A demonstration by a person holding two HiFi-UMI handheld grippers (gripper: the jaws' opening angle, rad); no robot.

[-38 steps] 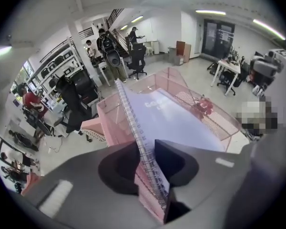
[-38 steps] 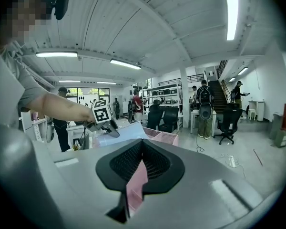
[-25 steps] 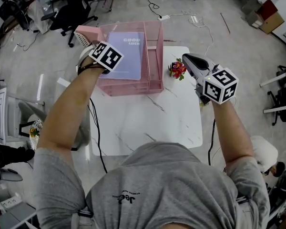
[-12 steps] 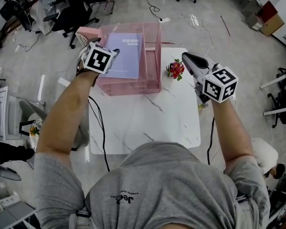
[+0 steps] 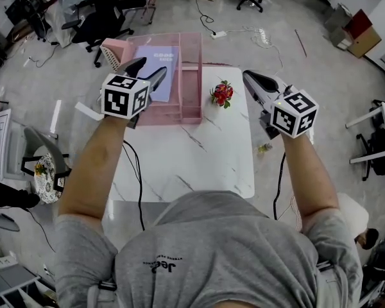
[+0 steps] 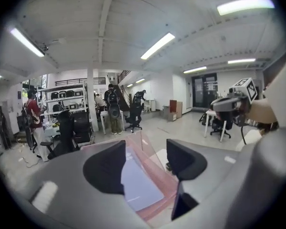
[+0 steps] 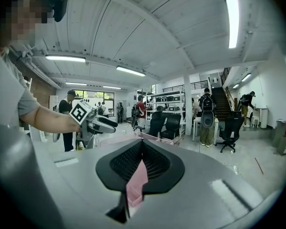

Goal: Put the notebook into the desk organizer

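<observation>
The lavender notebook [image 5: 162, 71] lies flat inside the pink wire desk organizer [image 5: 191, 82] at the table's far left corner. My left gripper [image 5: 151, 67] hovers over the organizer's near left side, above the notebook. In the left gripper view, the left gripper [image 6: 145, 149] has its jaws apart and closing, with nothing between them. The notebook [image 6: 138, 182] shows below the gap. My right gripper [image 5: 249, 76] hangs over the table's right edge, away from the organizer. Seen in its own view, the right gripper [image 7: 142, 142] is shut and holds nothing.
A small pot of red flowers [image 5: 222, 94] stands on the white marble table [image 5: 199, 159], just right of the organizer. Office chairs, cables and a carton lie on the floor around the table. People stand by shelves in the background.
My left gripper has pulled back from over the notebook toward the organizer's near left side, and the notebook stays in the organizer. The right gripper has hardly moved.
</observation>
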